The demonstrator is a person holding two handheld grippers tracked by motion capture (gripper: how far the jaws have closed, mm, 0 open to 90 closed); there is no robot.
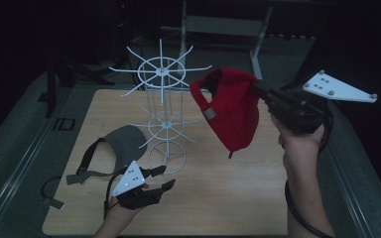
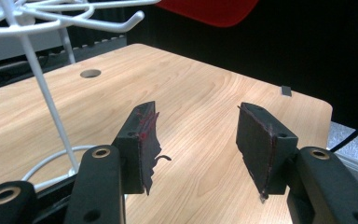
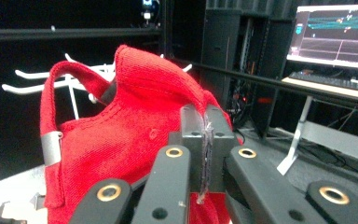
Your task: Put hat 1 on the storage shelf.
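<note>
The right gripper (image 1: 256, 91) is held high above the table (image 1: 228, 193), its jaws pressed together on the edge of a red cap (image 1: 230, 109). The cap hangs down from the jaws, clear of the table, with its strap side turned toward the white wire rack (image 1: 162, 106); in the right gripper view the red fabric (image 3: 135, 135) bulges just beyond the closed jaws, and rack prongs (image 3: 42, 74) show behind it.

The left gripper (image 1: 159, 177) is low over the near part of the table, its jaws apart with nothing between them; in the left gripper view bare wood (image 2: 200, 140) lies in the gap. The rack's base ring (image 1: 166, 157) sits just ahead of these jaws. A grey visor (image 1: 114, 148) lies flat on the table, just beside the left gripper on its far side.
</note>
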